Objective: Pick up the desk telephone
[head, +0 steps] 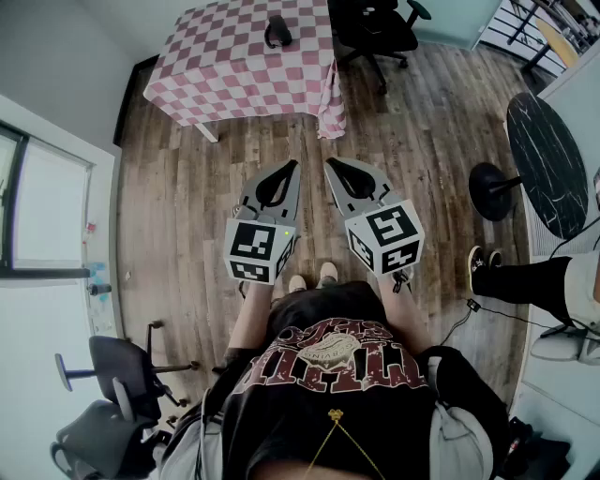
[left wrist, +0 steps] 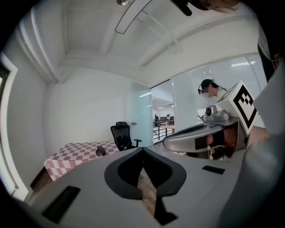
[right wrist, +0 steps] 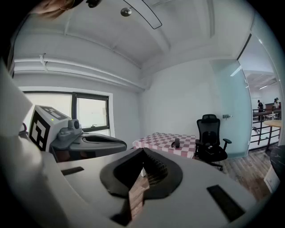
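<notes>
A dark desk telephone (head: pixel 277 31) sits on a table with a pink-and-white checked cloth (head: pixel 234 66) at the far end of the room. It shows small in the left gripper view (left wrist: pixel 101 151) and the right gripper view (right wrist: pixel 176 143). My left gripper (head: pixel 292 166) and right gripper (head: pixel 330 165) hang side by side over the wooden floor, well short of the table. Both have their jaws together with nothing between them. Each gripper sees the other beside it.
A black office chair (head: pixel 380 28) stands to the right of the table. A round dark table (head: pixel 548 164) and a seated person's leg (head: pixel 520 277) are at the right. Another chair (head: pixel 117 394) sits at the lower left. A window (head: pixel 37 211) lines the left wall.
</notes>
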Available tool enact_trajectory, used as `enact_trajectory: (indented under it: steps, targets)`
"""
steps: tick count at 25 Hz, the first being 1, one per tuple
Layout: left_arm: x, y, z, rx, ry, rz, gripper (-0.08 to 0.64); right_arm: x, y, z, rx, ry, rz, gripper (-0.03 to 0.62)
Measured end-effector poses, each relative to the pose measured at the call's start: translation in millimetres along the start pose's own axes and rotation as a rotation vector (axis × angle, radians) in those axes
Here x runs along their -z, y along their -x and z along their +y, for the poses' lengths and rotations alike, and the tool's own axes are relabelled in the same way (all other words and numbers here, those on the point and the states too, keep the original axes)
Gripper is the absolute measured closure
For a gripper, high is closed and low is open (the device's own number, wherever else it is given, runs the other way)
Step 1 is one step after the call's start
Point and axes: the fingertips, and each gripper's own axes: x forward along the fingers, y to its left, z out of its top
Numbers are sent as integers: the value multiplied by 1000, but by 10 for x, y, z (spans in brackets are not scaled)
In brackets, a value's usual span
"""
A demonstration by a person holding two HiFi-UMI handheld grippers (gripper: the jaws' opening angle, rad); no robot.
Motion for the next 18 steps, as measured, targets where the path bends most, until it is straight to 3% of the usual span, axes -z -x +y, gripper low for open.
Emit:
enact_trajectory:
  steps: [11,18]
  targets:
    - [167,-135,-273,8,62,32,560,258,86,-204,-64,-26,38,574]
    - [284,-159,-119,-12,87,59,560,332,-26,-297,-75,-43,67,574]
